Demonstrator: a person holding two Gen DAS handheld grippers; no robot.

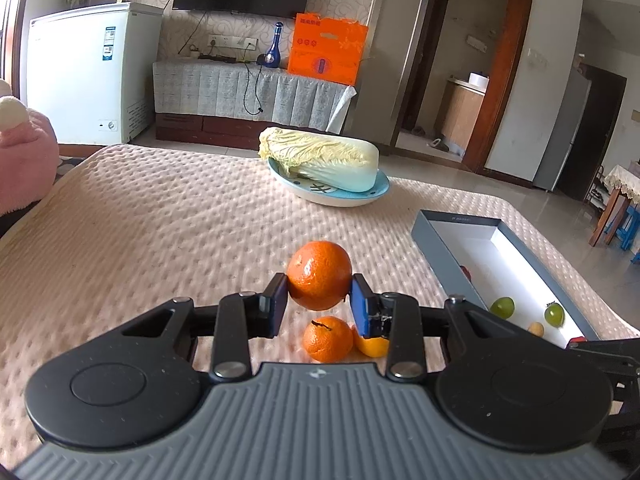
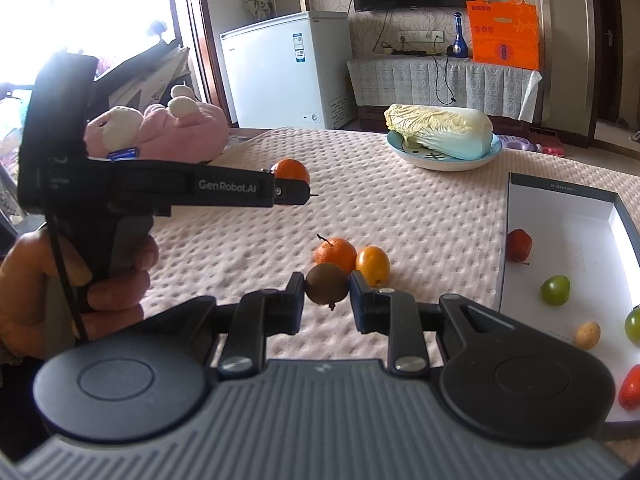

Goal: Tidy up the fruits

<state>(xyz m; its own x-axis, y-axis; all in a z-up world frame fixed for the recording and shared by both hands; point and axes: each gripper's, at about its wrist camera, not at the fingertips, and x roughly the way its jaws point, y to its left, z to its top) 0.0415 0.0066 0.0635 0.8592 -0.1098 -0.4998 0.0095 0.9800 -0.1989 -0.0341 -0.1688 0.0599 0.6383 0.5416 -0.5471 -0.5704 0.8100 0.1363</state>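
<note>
- While both hands hover above the quilted cream tabletop (image 1: 160,220), clamped: left gripper (image 1: 319,304) fingers on a glossy round orange mandarin (image 1: 319,274), right gripper (image 2: 327,300) fingers on a small brown round fruit (image 2: 327,283) — both lifted clear of the cloth.
- Likely light, both; mandarin skin smooth and a little slippery, soft enough to bruise under hard squeezing. Best taken across the widest part, as now.
- Brown fruit small and firm-looking, with a stub at its underside; easy to roll out of the pads if tilted.
- Left on the cloth: a stemmed orange mandarin (image 2: 335,254) touching a yellow-orange oval fruit (image 2: 372,264), just beyond the right fingers.
- Off to the right, a shallow grey-rimmed white box (image 2: 560,216) holding a red fruit (image 2: 519,245), green round fruits (image 2: 555,289) and a small tan one (image 2: 587,335).
- Padded, dimpled surface — some give, little rolling.
- Farther back, a napa cabbage (image 1: 320,158) on a blue plate (image 1: 360,200); white chest freezer (image 1: 84,72), wall television, orange carton behind.
</note>
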